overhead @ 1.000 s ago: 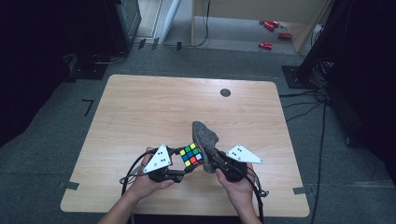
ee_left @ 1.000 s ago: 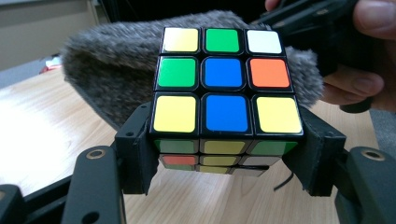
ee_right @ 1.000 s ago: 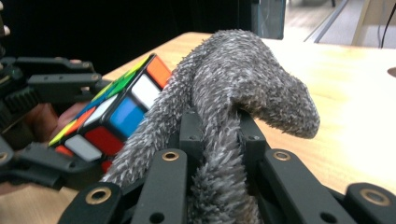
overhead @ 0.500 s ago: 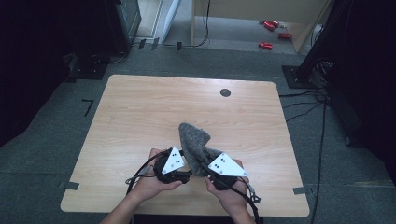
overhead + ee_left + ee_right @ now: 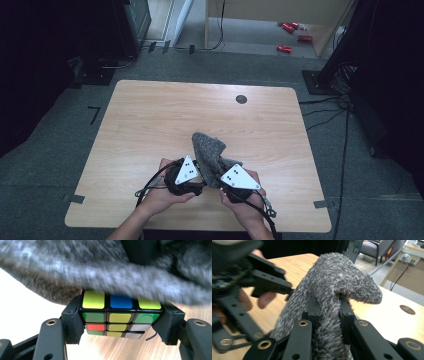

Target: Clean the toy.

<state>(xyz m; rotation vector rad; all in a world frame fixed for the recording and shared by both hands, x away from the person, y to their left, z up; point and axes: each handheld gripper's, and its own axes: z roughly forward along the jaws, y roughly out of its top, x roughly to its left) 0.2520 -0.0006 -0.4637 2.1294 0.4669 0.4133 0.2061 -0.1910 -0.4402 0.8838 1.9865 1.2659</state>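
1. Grey fuzzy cloth pinched tight in the right gripper, jaws closed on a bunched fold, rest of it standing up and flopping over the top. Probably held that way to drape or rub it across the cube.

2. Same cloth from the high view: humped up between the two grippers, near the front edge of the table, hiding what sits under it.

3. Left gripper clamped on the cube, one pad on each side face, jaws as far in as the cube allows. Cube sits just above the wood, yellow, blue and yellow stickers along the top row, green and yellow below. Looks like a steadying grip, so the cube stays put while the cloth works over it.

4. Cloth hanging right over the cube's top in the left gripper view, blurry, touching or nearly touching the upper edge. Can't tell for sure which.

5. Left gripper and right gripper close side by side up top, a hand behind each, cables trailing back toward the person. Tight spacing makes sense: one tool holds, the other wipes.

6. Further out: bare wood, a round hole near the far edge, well clear of the action. Grey floor beyond, some red bits lying on it far back.
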